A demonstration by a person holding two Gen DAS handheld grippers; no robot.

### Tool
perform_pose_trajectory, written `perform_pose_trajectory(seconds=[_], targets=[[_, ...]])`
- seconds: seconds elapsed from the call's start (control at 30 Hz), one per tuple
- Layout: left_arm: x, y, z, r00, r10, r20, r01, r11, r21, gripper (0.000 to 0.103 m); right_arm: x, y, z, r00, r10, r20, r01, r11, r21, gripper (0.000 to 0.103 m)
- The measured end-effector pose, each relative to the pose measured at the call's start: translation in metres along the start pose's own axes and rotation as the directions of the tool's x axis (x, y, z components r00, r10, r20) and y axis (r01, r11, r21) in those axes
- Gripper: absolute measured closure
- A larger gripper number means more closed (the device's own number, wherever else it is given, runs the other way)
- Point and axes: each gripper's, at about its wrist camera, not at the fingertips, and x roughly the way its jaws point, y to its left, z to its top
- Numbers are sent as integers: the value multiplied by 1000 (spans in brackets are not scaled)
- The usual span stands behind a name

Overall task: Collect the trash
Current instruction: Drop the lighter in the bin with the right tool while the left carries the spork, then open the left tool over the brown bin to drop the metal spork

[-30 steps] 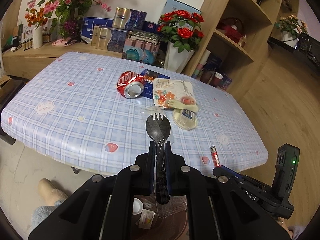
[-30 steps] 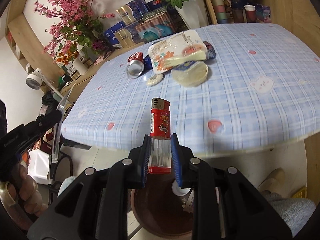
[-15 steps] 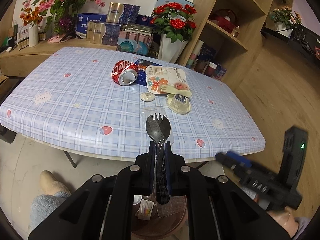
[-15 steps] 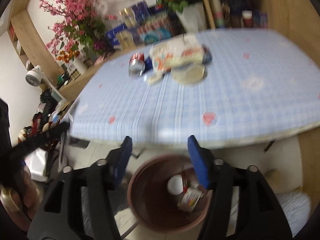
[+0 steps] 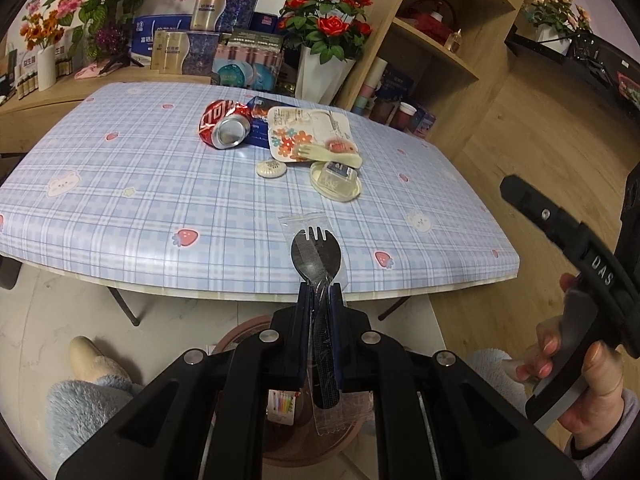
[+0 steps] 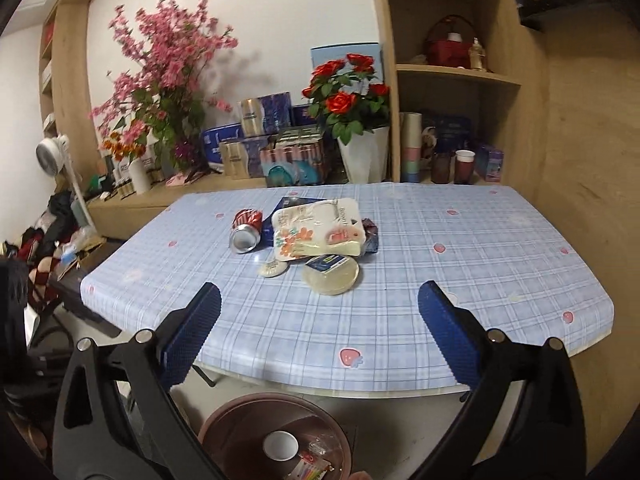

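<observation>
— Trash is in two places: a wrapped spork (image 5: 316,254) clamped in the left gripper (image 5: 320,300) above the bin (image 6: 276,436), and a pile mid-table (image 6: 500,264), toward its far edge: can (image 6: 246,232), floral packet (image 6: 316,228), round lid (image 6: 330,276), small disc (image 6: 272,268).

— And the right gripper (image 6: 320,328)?

— Its jaws are opening wide, with nothing between them.

— What could go wrong?

— The spork sits partly over the table's near edge. Released there, its light wrapper could catch the edge or drift past the bin's rim onto the floor.
</observation>
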Motion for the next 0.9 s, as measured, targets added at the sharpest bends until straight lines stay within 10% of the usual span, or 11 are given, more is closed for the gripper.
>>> perform_pose_trajectory(seconds=[0.4, 0.9], targets=[[10, -10, -14, 998, -29, -58, 30, 999, 21, 91, 2, -9, -9, 998, -56, -22, 57, 998, 23, 6], [6, -4, -15, 1000, 1, -13, -1, 1000, -10, 37, 9, -11, -21, 996, -63, -59, 65, 997, 28, 6]])
